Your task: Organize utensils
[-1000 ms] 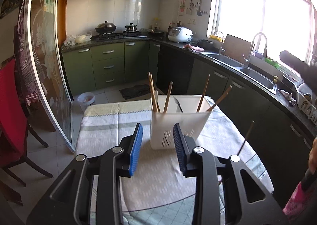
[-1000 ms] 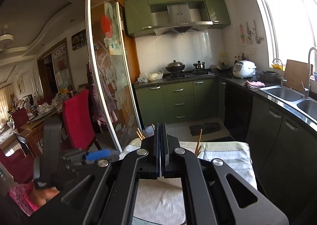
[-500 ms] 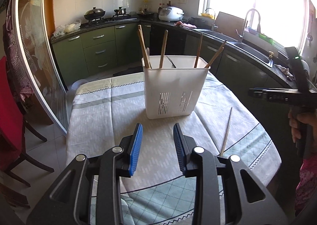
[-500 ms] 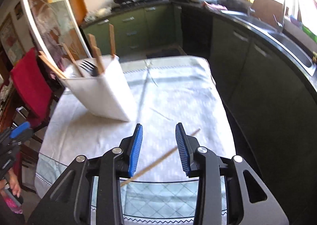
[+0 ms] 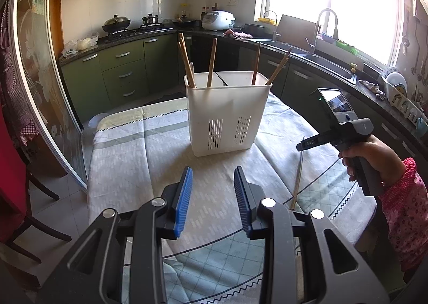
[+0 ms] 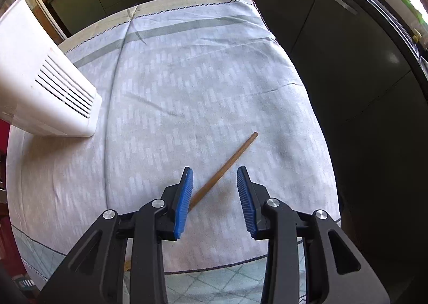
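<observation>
A white slotted utensil holder (image 5: 227, 114) stands on the clothed table and holds several wooden chopsticks (image 5: 211, 61) and a fork. Its corner shows in the right wrist view (image 6: 45, 90). One loose wooden chopstick (image 6: 227, 167) lies on the cloth; it also shows in the left wrist view (image 5: 297, 178). My right gripper (image 6: 214, 191) is open and hovers low over the chopstick, which runs between its jaws and under the left one. In the left wrist view the right gripper's body (image 5: 345, 132) sits at the right. My left gripper (image 5: 212, 194) is open and empty in front of the holder.
The table has a pale patterned cloth (image 5: 128, 159) and its right edge (image 6: 307, 90) drops off beside dark green cabinets (image 6: 347, 44). A red chair (image 5: 10, 170) stands at the left. Kitchen counters, a sink (image 5: 329, 65) and a stove lie behind.
My right gripper has dropped lower and closer over the loose chopstick, which now lies between its jaws. My left gripper has backed off a little from the holder.
</observation>
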{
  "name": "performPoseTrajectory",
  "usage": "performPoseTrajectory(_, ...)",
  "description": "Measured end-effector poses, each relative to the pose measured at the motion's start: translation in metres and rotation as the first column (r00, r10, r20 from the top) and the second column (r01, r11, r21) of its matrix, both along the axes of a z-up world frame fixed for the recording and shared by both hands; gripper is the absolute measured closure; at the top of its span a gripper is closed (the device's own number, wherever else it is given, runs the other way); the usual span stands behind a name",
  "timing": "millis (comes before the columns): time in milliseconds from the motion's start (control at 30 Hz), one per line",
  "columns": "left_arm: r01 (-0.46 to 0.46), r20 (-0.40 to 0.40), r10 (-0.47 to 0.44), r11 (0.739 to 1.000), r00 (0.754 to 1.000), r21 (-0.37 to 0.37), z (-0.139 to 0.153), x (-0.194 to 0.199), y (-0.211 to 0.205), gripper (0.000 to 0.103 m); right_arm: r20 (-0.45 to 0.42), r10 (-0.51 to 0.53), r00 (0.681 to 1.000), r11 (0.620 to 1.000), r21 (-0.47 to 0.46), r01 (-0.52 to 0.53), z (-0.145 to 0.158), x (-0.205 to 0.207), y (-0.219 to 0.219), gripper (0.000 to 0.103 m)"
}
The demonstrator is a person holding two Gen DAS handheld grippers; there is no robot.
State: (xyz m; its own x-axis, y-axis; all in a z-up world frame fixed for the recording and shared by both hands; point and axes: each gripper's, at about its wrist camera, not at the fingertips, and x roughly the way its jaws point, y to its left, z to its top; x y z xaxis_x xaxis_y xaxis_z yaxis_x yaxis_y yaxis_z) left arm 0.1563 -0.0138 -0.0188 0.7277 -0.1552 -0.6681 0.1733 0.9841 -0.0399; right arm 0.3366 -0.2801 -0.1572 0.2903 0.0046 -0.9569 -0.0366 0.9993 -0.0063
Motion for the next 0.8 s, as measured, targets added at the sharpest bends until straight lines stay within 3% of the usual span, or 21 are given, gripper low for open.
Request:
performPoseTrajectory(233, 0.014, 0.000, -0.014, 1.000, 1.000, -0.023, -0.001, -0.001, 0.009, 0.072, -0.024, -0.041, 0.999, 0.999, 0.020, 0.042, -0.003, 0.003, -0.002, 0.068)
performPoseTrajectory(400, 0.022, -0.009, -0.023, 0.999, 1.000, -0.036, -0.004, -0.001, 0.009, 0.072, -0.006, -0.016, 1.000, 0.999, 0.042, 0.017, -0.004, 0.012, 0.007, 0.090)
performPoseTrajectory(567, 0.010, -0.023, -0.011, 0.999, 1.000, -0.038, -0.006, -0.002, 0.012, 0.072, 0.028, 0.018, 0.999, 0.999, 0.037, -0.019, -0.002, 0.013, 0.016, 0.097)
performPoseTrajectory(800, -0.007, -0.041, 0.006, 1.000, 0.999, -0.030, -0.009, 0.002, 0.015, 0.072, 0.178, 0.037, 0.983, 0.992, 0.113, -0.058, 0.046, -0.019, 0.011, 0.097)
